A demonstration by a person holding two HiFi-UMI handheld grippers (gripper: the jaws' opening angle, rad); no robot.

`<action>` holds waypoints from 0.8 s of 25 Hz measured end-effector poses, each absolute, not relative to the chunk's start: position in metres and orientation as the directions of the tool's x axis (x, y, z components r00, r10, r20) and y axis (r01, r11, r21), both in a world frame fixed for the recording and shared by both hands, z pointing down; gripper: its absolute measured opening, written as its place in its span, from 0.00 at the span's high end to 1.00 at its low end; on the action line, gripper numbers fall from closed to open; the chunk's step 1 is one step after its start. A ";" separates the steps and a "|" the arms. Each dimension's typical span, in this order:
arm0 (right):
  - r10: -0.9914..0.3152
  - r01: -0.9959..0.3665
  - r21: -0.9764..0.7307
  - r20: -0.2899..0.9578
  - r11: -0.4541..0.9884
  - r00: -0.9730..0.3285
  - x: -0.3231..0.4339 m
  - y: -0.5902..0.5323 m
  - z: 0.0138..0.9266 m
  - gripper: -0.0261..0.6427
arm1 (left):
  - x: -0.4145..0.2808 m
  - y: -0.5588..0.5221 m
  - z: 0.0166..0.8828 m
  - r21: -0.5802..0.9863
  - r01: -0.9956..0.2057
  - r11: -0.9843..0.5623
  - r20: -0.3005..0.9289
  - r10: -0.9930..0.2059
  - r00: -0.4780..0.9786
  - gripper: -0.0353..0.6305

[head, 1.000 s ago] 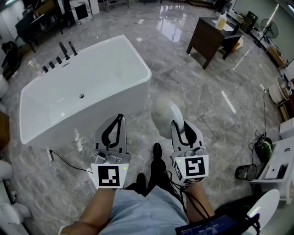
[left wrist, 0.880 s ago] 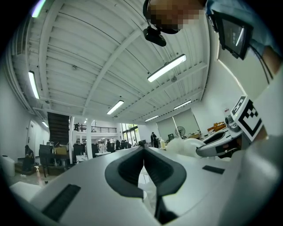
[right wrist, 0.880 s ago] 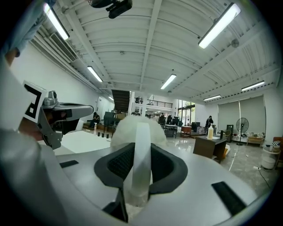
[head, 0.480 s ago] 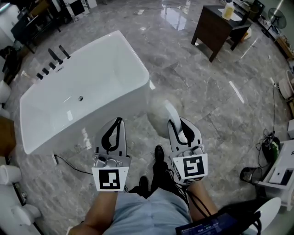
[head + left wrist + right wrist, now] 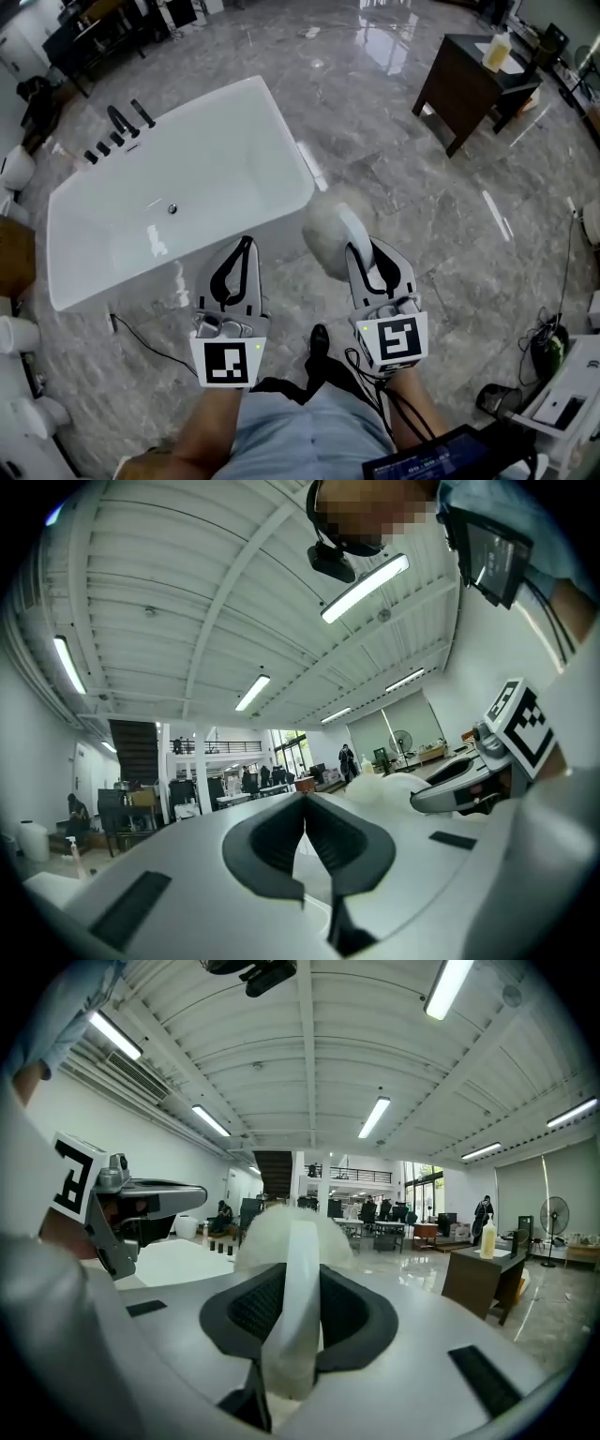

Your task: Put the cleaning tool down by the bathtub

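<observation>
The right gripper (image 5: 367, 253) clamps the tool (image 5: 324, 234) by its handle, the fluffy head in the air just off the bathtub's (image 5: 221, 174) near corner. The left gripper (image 5: 246, 242) is closed and empty. The carry seems nearly done; next, lower the tool to the floor (image 5: 398, 192) by that corner and release.

Cleaning tool (image 5: 323, 242) head blurred
</observation>
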State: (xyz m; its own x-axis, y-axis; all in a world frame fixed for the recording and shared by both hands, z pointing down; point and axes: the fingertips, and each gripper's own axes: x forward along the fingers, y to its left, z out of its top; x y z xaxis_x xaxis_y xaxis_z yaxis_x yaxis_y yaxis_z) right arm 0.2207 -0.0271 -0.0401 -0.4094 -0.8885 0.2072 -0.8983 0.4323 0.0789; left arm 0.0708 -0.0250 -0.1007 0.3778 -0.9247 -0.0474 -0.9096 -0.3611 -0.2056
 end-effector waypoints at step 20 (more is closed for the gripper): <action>-0.815 -0.813 0.158 0.278 0.561 -0.508 0.159 -0.135 -0.006 0.81 | -0.011 -0.103 -0.057 -0.187 -0.953 -0.236 0.013 -0.971 0.238 0.92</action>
State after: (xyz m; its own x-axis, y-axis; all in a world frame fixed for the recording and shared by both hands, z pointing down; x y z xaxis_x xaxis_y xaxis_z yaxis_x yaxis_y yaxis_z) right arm 0.1594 -0.1347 -0.0064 -0.5083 -0.8150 0.2782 -0.8127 0.5608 0.1583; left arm -0.0111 -0.1026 -0.0572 0.2382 -0.9711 0.0126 -0.9535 -0.2363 -0.1871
